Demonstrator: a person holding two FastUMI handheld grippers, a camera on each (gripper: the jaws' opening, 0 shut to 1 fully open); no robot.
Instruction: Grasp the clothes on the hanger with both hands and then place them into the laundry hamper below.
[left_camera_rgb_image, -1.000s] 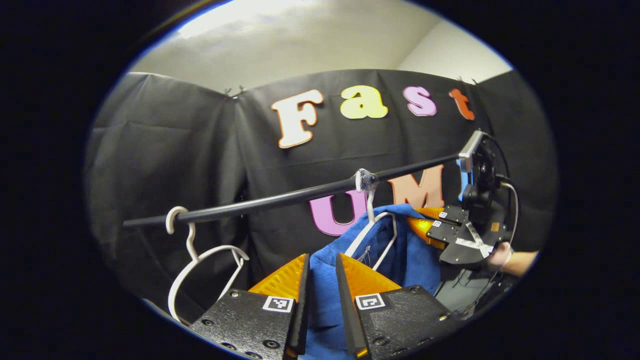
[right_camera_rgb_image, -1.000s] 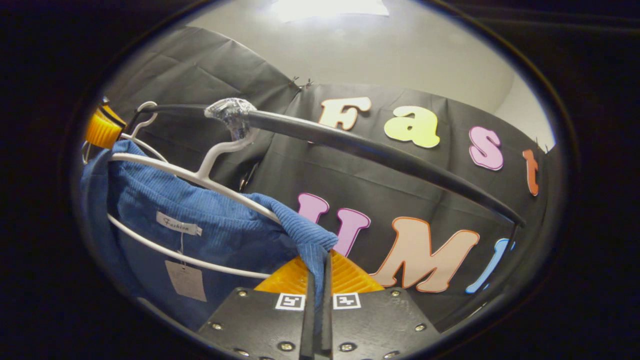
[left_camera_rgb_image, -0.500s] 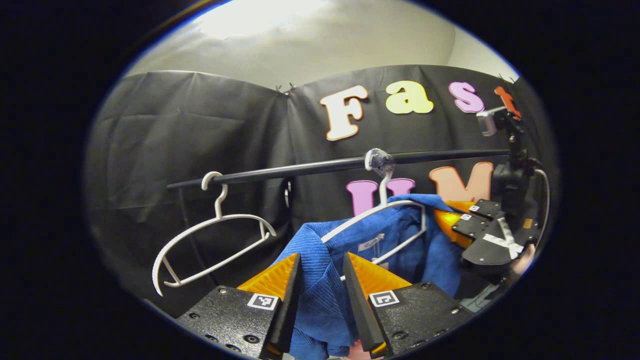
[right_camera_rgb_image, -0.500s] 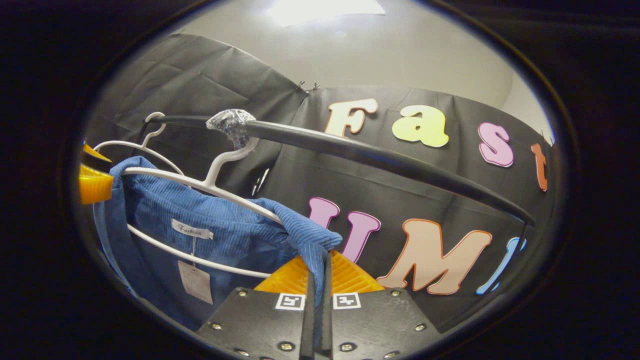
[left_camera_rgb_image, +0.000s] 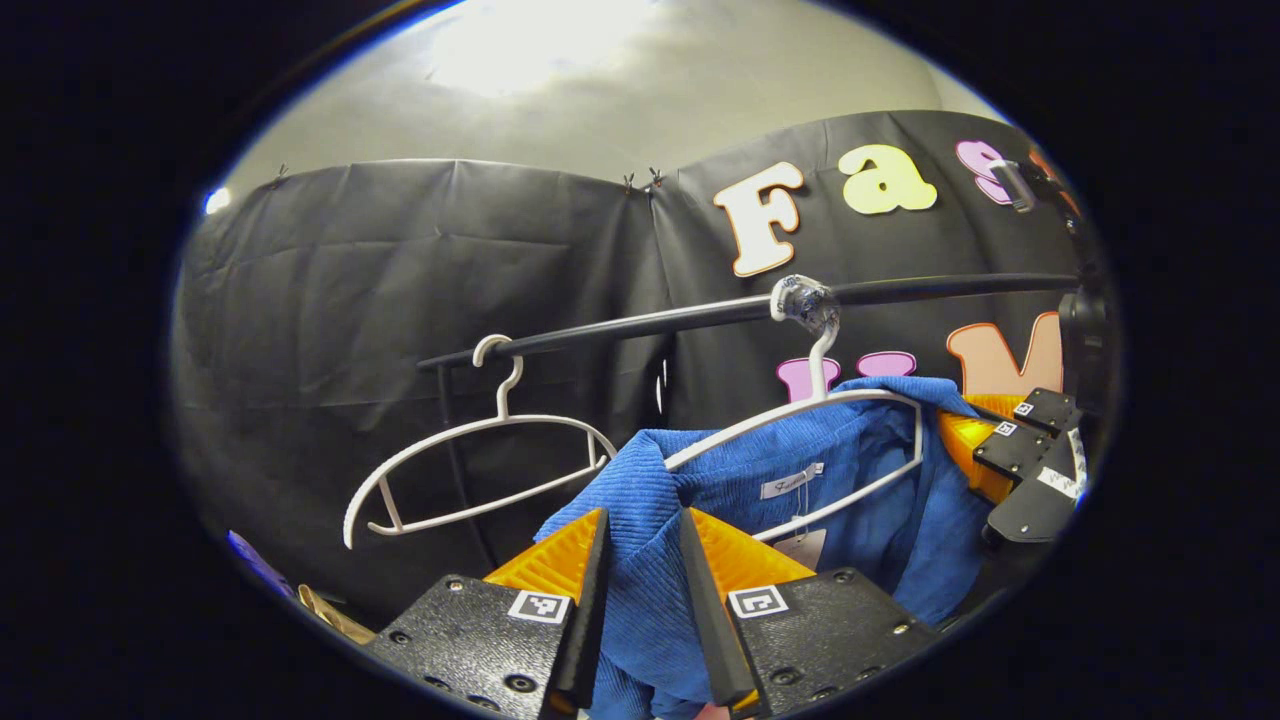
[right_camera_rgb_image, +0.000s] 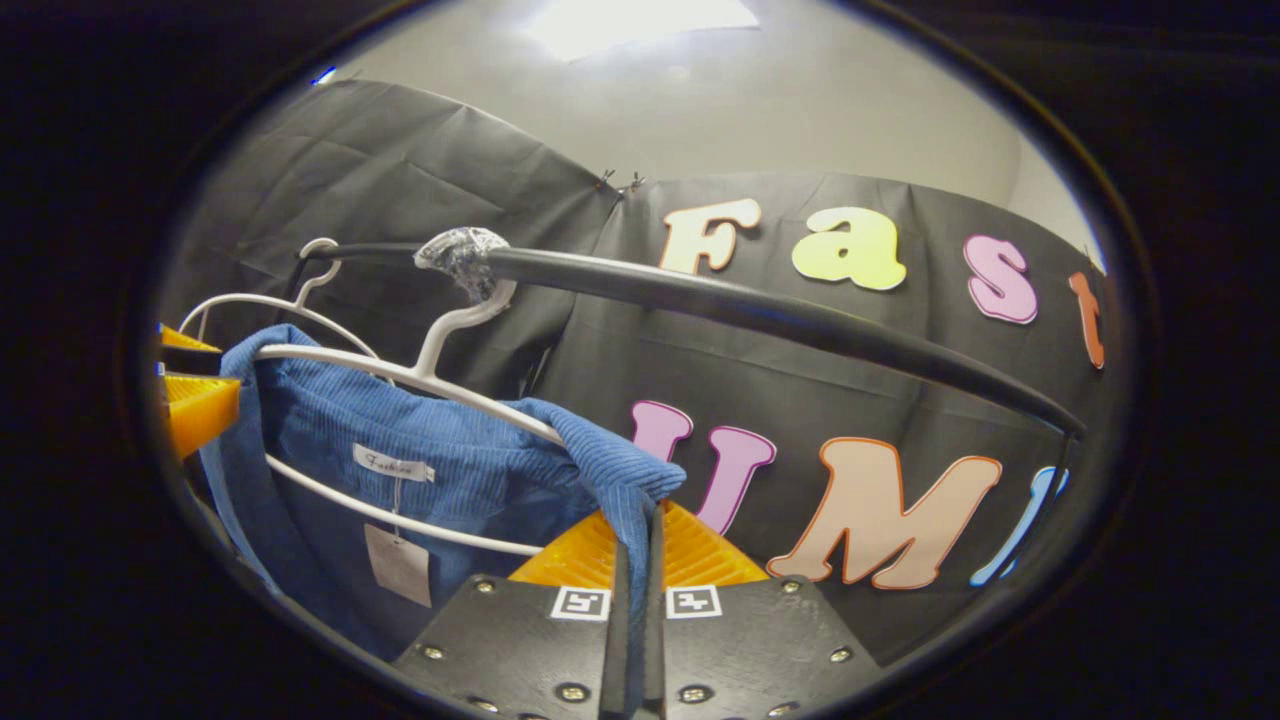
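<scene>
A blue corduroy garment (left_camera_rgb_image: 850, 500) hangs on a white hanger (left_camera_rgb_image: 800, 410) hooked over the black rail (left_camera_rgb_image: 950, 290). My left gripper (left_camera_rgb_image: 643, 520) is shut on the garment's bunched left shoulder, which fills the gap between the fingers. In the right gripper view, the same garment (right_camera_rgb_image: 450, 460) drapes over the hanger (right_camera_rgb_image: 420, 375), and my right gripper (right_camera_rgb_image: 635, 520) is shut on its right shoulder edge. The right gripper (left_camera_rgb_image: 1015, 450) also shows at the far right of the left gripper view, and the left gripper (right_camera_rgb_image: 195, 400) at the left edge of the right gripper view.
An empty white hanger (left_camera_rgb_image: 480, 470) hangs on the rail to the left of the garment. The rail (right_camera_rgb_image: 750, 310) runs across above both grippers. A tan edge (left_camera_rgb_image: 325, 612) and a purple scrap (left_camera_rgb_image: 250, 560) peek in low on the left.
The left gripper view has swung left, so rail, hangers and the other gripper sit farther right. The blue shoulder stays between its fingers. The right gripper has barely moved and keeps its hold.
</scene>
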